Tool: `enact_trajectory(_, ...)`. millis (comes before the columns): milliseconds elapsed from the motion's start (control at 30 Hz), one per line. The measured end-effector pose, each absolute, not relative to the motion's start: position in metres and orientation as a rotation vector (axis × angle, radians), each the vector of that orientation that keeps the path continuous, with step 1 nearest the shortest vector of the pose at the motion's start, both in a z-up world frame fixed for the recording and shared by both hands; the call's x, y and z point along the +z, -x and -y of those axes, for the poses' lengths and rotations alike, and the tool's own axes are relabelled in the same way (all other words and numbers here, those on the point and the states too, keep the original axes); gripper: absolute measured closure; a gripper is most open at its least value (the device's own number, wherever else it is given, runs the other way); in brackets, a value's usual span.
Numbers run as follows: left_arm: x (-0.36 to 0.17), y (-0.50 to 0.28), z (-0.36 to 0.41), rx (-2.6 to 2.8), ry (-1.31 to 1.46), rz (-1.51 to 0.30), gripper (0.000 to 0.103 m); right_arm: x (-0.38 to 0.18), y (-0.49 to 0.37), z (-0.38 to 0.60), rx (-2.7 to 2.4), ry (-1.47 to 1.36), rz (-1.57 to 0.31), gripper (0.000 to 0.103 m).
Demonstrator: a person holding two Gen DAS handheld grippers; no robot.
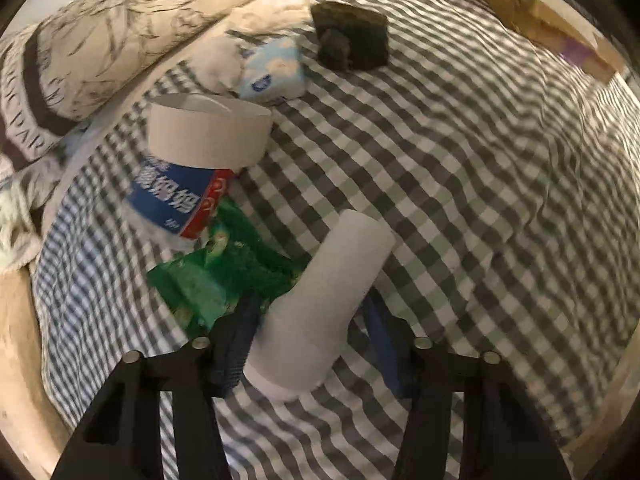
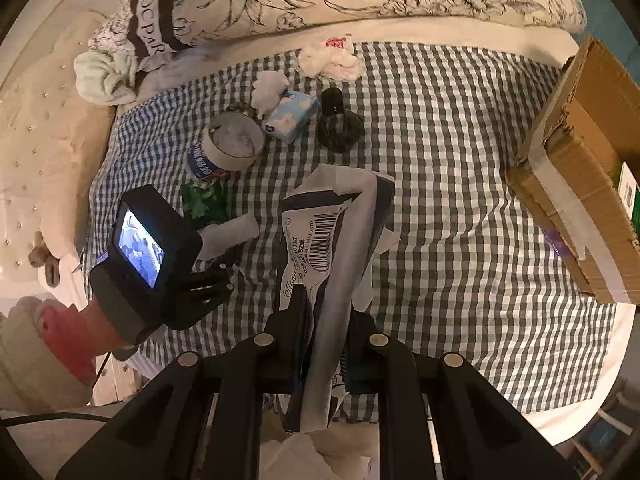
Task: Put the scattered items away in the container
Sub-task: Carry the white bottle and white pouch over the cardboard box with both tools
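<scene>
White cardboard tube [image 1: 324, 304] lies on the checked bedsheet [image 1: 460, 184] between the parted, non-contacting jaws of the left gripper [image 1: 310, 344]; being round, it may roll aside or crush on closure. Right gripper [image 2: 322, 344] clamps a crumpled paper wrapper [image 2: 328, 240], which may slip free short of the cardboard box [image 2: 580, 184] at far right.

Clear to you: bare checked sheet [image 2: 440, 200] before the cardboard box [image 2: 580, 184].
Blocked: clutter at left (tape roll [image 2: 236, 142], green wrapper [image 2: 204, 200]).

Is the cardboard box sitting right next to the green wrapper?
No. In the right wrist view the cardboard box sits at the far right edge of the bed, while the green wrapper lies across the checked sheet.
</scene>
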State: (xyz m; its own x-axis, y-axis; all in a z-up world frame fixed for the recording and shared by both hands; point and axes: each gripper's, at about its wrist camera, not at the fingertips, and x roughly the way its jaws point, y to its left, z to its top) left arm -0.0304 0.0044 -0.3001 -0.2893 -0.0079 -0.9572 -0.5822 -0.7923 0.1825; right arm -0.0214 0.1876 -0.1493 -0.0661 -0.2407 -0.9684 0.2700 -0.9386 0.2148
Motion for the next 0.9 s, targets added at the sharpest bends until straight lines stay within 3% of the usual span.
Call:
enact_trajectory(67,-0.296,0.035,-0.001,2.133,1.608,-0.681,0.059,-0.152,0.024,-0.188,-2.067,-1.880,-0.026,0.089)
enact_trajectory(300,-0.255,0.035,0.024,2.225,1.658,-0.417,0.059,-0.137,0.028,-0.184,-2.080,-1.841,-0.016,0.089)
enact_trajectory(567,-0.153,0.037,0.038,2.362,1.658,-0.040,0.059,-0.099,0.026,-0.185,-2.142,-1.741,-0.003,0.089)
enact_trajectory(900,-0.049,0.046,0.003,2.443,1.538,-0.070,0.059,-0.029,0.019,-0.203,-2.270,-1.564,0.029,0.089)
